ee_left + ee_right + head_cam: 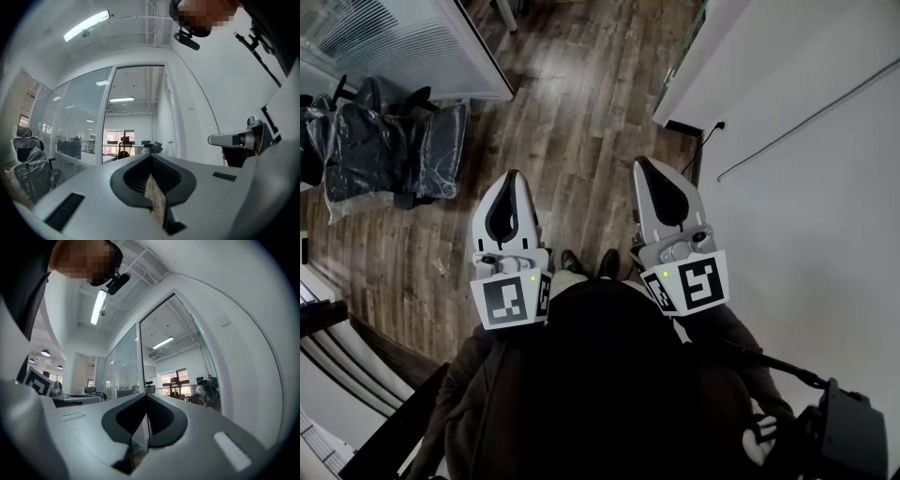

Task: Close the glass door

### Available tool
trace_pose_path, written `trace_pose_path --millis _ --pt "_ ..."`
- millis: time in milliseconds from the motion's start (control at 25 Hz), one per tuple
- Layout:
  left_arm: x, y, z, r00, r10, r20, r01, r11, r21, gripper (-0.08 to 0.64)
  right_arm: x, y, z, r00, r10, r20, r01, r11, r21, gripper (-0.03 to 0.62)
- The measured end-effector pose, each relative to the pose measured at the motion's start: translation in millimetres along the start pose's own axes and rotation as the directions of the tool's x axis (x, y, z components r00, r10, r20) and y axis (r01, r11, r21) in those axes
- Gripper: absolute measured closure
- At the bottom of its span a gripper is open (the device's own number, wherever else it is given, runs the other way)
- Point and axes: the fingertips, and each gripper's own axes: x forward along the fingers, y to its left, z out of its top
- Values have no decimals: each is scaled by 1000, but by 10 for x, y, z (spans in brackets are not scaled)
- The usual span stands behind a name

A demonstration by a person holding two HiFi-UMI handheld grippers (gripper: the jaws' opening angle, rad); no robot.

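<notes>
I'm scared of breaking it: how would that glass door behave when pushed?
The door is tall, so probably heavy and slow to start. It looks flat and rigid: it should swing, not flex. Pushing near its handle likely helps.

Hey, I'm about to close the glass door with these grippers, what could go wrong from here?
1. The left gripper and right gripper are both shut and empty, so you might bump the glass instead of gripping anything.
2. A black cable runs by the wall ahead of your feet and could trip you.
3. The plastic-wrapped chairs on your left could snag an arm.
</notes>
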Motion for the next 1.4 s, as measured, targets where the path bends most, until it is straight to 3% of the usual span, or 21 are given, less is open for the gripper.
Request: trace_pose_path --millis 240,520,840,1200,1400 --pt "473 54 -168 998 47 -48 -47 999 2 563 435 -367 -192 998 34 -47 -33 999 19 591" --pt "1743 580 -367 995 87 -57 -88 996 -14 563 1637 -925 -427 996 56 -75 -56 998 4 591" --pt "3589 1171 -441 997 -17 -73 16 1000 -8 564 3558 -1656 -385 998 7 -56 -8 1000 -27 591" --pt "5215 1531 -494 993 -42 -106 37 998 -50 563 4874 -2501 -327 997 -55 -62 52 997 -52 591" --pt "6114 1526 -683 990 -100 -104 96 995 -37 564 5476 -3127 -527 993 -93 -69 90 995 -43 591"
